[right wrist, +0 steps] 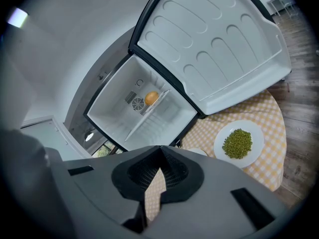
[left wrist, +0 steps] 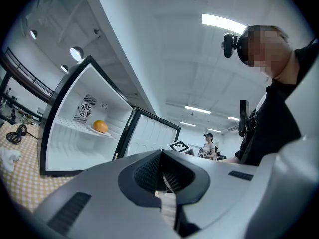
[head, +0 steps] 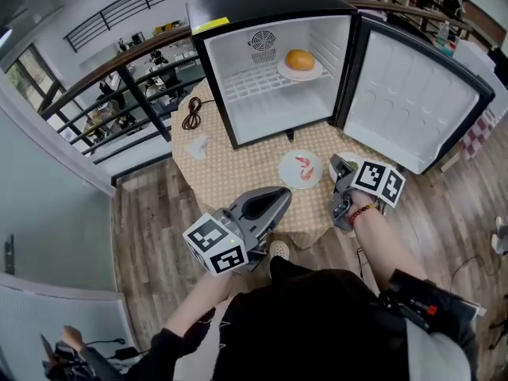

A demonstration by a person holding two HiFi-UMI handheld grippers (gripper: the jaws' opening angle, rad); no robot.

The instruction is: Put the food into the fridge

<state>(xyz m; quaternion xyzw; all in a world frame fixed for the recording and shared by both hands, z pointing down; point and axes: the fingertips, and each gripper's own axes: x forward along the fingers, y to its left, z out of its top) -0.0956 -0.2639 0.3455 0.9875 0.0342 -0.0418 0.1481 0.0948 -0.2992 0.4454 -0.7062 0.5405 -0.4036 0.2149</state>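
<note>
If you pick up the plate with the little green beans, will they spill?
Probably, if it tips: the green beans look small, round and loose in a heap, so they would likely roll. The white plate looks shallow with a low rim, so keeping it level matters.

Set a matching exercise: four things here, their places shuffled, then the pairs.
1. round orange food on a white plate
2. white plate of red shrimp
3. white plate of green peas
4. coiled black cable

A. checked table, left of the black fridge
B. table, beside the open white door
C. fridge's wire shelf
D. table, before the fridge opening

Pairs: 1-C, 2-D, 3-B, 4-A
</note>
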